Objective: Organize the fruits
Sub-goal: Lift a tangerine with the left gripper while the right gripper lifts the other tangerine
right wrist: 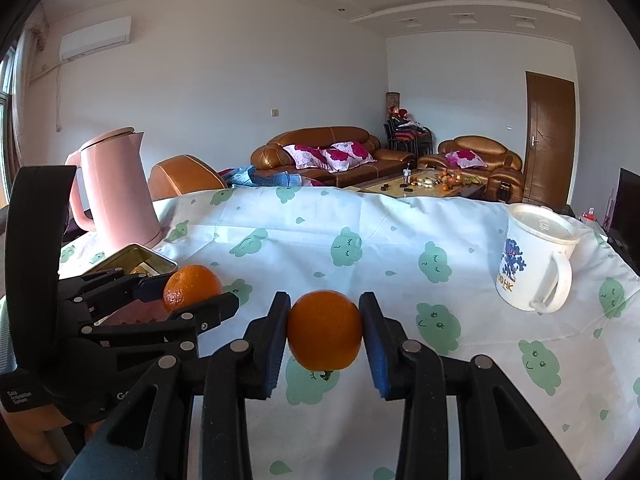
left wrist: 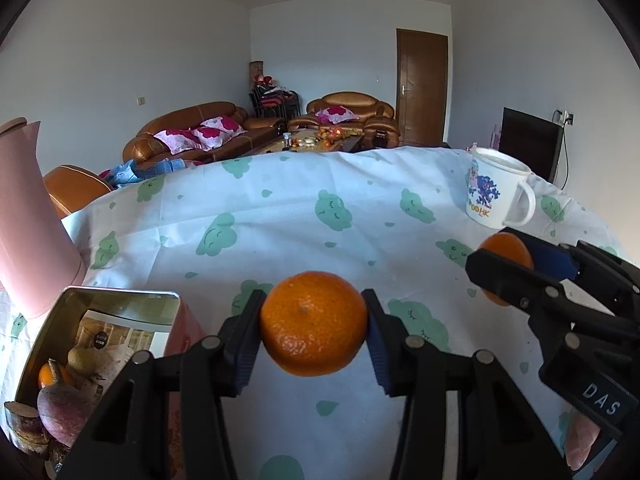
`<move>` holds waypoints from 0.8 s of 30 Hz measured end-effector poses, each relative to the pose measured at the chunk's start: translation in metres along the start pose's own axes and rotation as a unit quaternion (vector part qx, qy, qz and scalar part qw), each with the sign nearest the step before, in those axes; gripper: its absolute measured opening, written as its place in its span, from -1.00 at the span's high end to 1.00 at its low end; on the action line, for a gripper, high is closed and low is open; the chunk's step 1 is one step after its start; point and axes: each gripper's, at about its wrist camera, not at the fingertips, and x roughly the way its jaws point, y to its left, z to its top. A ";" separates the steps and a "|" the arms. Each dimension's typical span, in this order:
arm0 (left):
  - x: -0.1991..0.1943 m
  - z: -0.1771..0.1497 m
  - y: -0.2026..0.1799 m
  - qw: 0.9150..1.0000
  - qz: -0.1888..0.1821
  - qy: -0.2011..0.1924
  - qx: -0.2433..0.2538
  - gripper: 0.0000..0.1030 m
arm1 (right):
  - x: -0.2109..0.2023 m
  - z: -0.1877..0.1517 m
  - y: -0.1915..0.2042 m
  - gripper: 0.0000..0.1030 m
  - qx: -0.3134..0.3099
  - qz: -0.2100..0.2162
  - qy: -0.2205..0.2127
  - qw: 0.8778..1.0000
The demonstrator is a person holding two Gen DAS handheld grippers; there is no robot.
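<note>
My left gripper is shut on an orange mandarin, held above the patterned tablecloth. My right gripper is shut on a second mandarin, also lifted off the cloth. In the left wrist view the right gripper comes in from the right with its mandarin. In the right wrist view the left gripper shows at the left with its mandarin. A metal tin at the lower left holds sweet potatoes and an orange fruit.
A pink kettle stands at the table's left, behind the tin. A white mug with a lid stands at the right. Beyond the table are brown sofas and a coffee table. A hand grips the right tool.
</note>
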 end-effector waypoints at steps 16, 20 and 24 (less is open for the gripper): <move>-0.013 -0.003 0.001 1.000 0.010 -0.027 -0.008 0.05 | -0.013 -0.001 0.004 0.27 -0.009 -0.007 -0.037 0.999; -0.016 -0.003 0.001 0.999 0.012 -0.035 -0.007 0.05 | -0.016 -0.001 0.006 0.27 -0.011 -0.009 -0.045 0.999; -0.020 -0.004 0.000 0.999 0.014 -0.043 -0.005 0.05 | -0.020 -0.002 0.007 0.27 -0.014 -0.010 -0.054 0.998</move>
